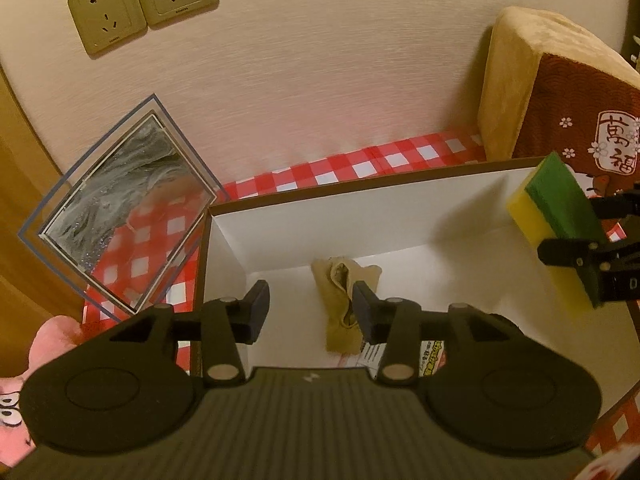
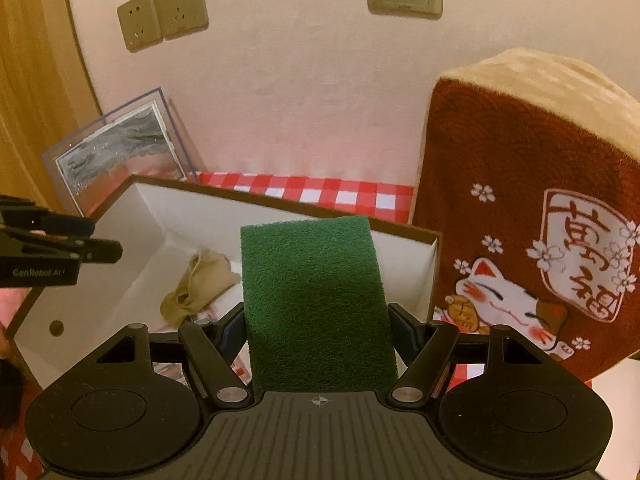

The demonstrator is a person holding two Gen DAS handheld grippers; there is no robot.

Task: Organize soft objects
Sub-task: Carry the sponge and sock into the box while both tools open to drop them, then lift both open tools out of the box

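Green-and-yellow rectangular scrub sponge (image 2: 318,304) clamped in right gripper (image 2: 318,340), held above white open cardboard box (image 1: 400,216), likely for dropping in. Left gripper (image 1: 310,310) spread wide, holding nothing, over box beside crumpled beige cloth (image 1: 344,300) on its floor. Red-white checked tablecloth (image 1: 360,168) on table; brown lucky-cat cushion (image 2: 532,220) against pale wall with sockets (image 1: 140,8).

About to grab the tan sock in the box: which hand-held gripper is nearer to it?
Left. The left hand-held gripper hangs open right by the tan sock; the right hand-held gripper holds the sponge farther off.
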